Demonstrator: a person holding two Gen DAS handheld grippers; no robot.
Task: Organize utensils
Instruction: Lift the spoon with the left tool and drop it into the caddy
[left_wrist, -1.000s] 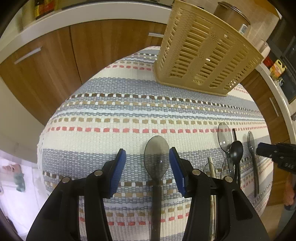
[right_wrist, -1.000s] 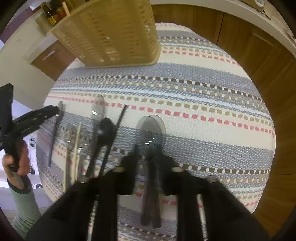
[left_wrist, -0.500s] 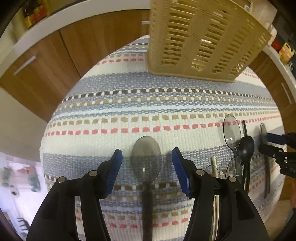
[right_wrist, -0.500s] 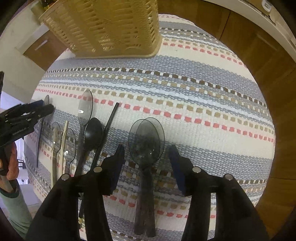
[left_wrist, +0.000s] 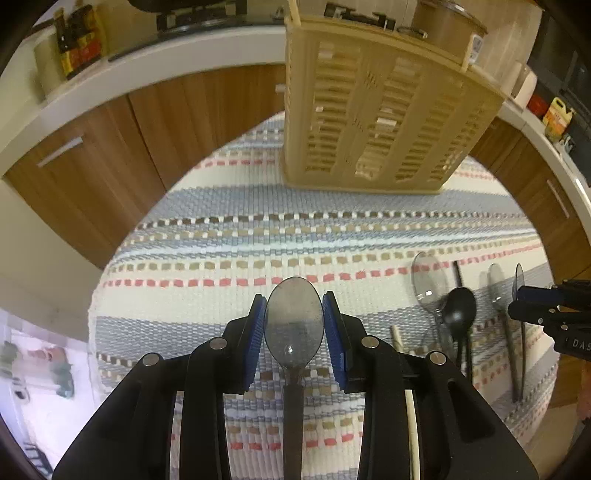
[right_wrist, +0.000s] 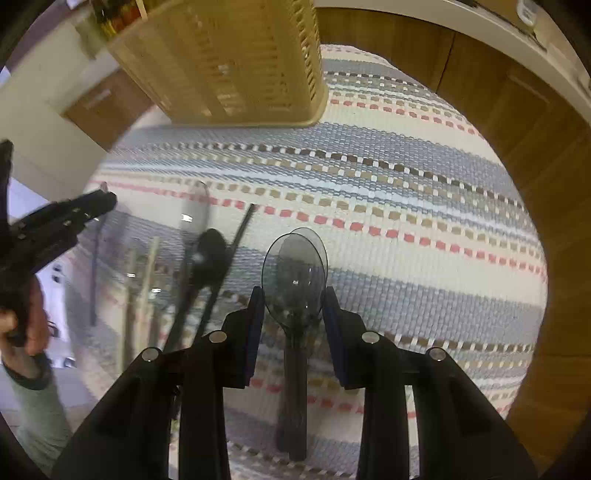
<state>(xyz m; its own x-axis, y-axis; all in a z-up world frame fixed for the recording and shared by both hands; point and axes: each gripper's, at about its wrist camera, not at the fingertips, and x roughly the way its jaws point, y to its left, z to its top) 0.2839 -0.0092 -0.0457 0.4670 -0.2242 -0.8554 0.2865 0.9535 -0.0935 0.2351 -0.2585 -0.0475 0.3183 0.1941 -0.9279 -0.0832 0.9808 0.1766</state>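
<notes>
My left gripper (left_wrist: 294, 297) has its jaws closing, and its blue pads press both sides of a smoky clear spoon's bowl (left_wrist: 293, 314), held a little above the striped cloth (left_wrist: 258, 229). My right gripper (right_wrist: 293, 291) is also closing; its pads touch the edges of two stacked smoky spoons (right_wrist: 293, 266) lying on the cloth. The tan slotted basket (left_wrist: 376, 122) stands at the far side of the table. In the right wrist view the basket (right_wrist: 229, 62) is at upper left. The right gripper's tips (left_wrist: 532, 306) show at the left wrist view's right edge.
Between the grippers lies a row of loose utensils: a clear spoon (left_wrist: 428, 277), a black spoon (left_wrist: 460, 314), a pale stick (left_wrist: 397, 334) and several more. Wooden cabinet fronts (left_wrist: 122, 155) ring the table. A hand (right_wrist: 22, 325) holds the left gripper.
The left jaws went from wide open to pressed on the spoon's bowl, and the gripper rose and moved toward the basket. The right jaws opened wider, then narrowed onto the stacked spoons.
</notes>
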